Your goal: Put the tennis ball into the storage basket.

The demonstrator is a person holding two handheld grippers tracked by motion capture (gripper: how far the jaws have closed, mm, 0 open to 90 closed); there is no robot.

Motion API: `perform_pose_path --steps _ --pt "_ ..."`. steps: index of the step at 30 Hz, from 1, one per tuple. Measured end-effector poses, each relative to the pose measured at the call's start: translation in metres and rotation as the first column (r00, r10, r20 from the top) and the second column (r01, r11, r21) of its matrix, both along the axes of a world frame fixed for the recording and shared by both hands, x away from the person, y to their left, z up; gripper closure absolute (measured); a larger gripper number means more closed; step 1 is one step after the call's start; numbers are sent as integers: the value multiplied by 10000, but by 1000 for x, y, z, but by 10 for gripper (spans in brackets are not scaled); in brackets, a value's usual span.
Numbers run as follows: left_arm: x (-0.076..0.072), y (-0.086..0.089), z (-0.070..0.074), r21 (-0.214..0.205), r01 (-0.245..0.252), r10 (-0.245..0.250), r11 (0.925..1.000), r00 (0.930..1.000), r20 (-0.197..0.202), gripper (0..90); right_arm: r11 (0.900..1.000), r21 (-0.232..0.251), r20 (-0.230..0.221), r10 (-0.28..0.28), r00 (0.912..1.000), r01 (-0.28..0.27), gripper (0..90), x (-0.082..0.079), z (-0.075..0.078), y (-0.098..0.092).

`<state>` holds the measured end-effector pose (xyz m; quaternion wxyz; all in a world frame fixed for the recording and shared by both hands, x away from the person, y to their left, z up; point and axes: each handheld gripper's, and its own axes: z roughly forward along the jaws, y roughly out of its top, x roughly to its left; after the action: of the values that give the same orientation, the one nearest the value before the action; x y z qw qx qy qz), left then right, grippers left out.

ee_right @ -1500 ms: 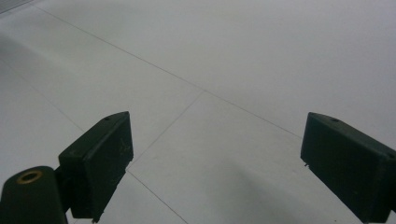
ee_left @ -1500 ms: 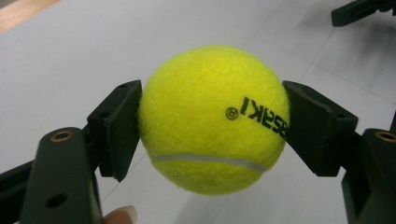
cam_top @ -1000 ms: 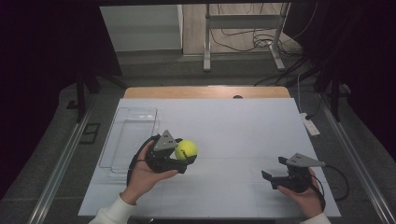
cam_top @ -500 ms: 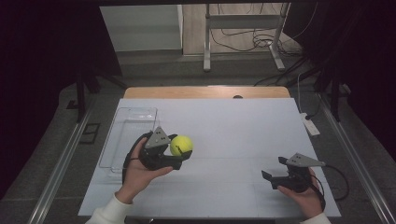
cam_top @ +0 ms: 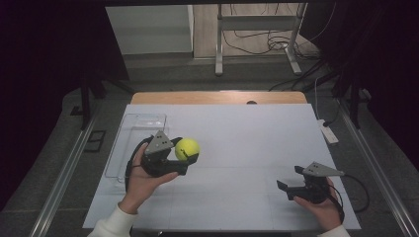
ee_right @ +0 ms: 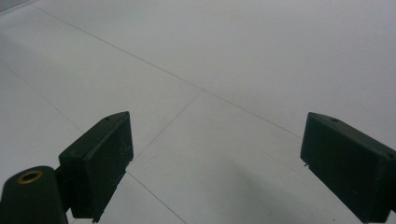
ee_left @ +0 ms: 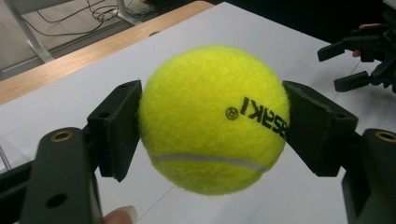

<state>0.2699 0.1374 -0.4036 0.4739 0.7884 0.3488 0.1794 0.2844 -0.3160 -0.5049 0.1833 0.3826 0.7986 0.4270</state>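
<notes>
Left gripper [cam_top: 184,159] fingers [ee_left: 116,126] clamp the tennis ball [ee_left: 212,119] across its middle above the bench's [cam_top: 247,133] left half, beside a clear tray [cam_top: 141,123]; likely light, springy, felt grippy; right gripper [cam_top: 291,178] open, empty.

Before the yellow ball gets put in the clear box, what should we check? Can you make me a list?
1. Left gripper pinches the tennis ball on both sides: ok.
2. Ball lifted off the white table: ok.
3. Clear box sits right beside the ball: ok.
4. Box has room inside: cannot tell, though it looks empty.
5. Right gripper open and far off to the side: ok.
</notes>
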Motion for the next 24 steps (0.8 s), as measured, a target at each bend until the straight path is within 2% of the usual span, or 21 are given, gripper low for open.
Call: perform_pose_path --steps 24 --pt "15 4 7 -287 -382 387 9989 9991 175 262 10000 17 -36 -27 10000 27 98 1 -1 0"
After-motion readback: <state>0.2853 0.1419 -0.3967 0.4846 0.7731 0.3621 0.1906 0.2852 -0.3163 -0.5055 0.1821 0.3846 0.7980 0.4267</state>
